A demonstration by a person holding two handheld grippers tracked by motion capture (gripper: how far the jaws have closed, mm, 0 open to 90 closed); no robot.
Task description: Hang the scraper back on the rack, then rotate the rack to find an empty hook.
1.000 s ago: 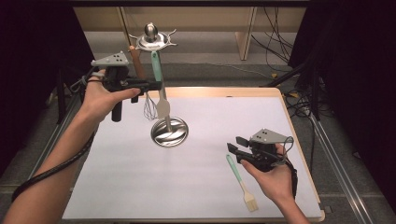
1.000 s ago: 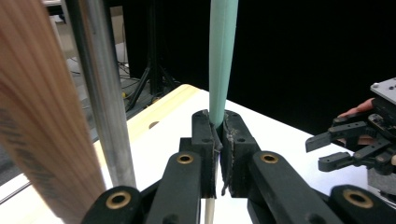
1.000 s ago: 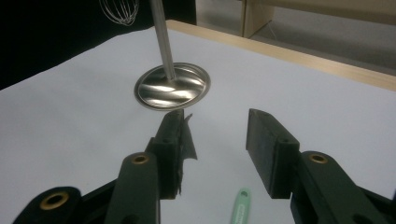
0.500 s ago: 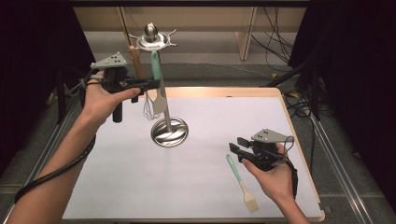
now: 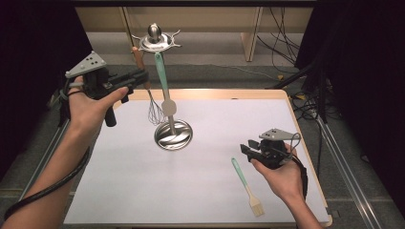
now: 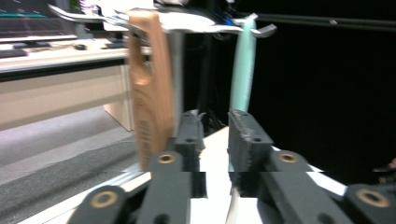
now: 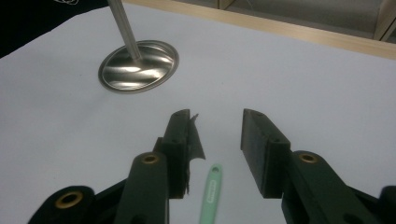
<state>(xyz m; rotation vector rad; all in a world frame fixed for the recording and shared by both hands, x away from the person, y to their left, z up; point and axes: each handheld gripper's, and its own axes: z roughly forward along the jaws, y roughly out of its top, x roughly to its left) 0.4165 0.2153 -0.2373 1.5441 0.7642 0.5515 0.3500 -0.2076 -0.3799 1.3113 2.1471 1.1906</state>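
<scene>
The right gripper (image 7: 219, 135) rises from six o'clock, its two black jaws standing apart with bare white table (image 7: 327, 84) showing between them. A torn flap of black padding sticks off the inner face of the jaw at seven o'clock. Below the gap, at six o'clock, lies a mint-green handle (image 7: 210, 196) with a small hanging hole at its tip, pointing toward twelve; neither jaw touches it. At eleven o'clock sits a round, shiny metal base (image 7: 138, 66), and a thin metal rod (image 7: 123, 25) climbs from it out of the top edge. A tan wooden table edge (image 7: 299, 30) runs across from twelve to two o'clock.
</scene>
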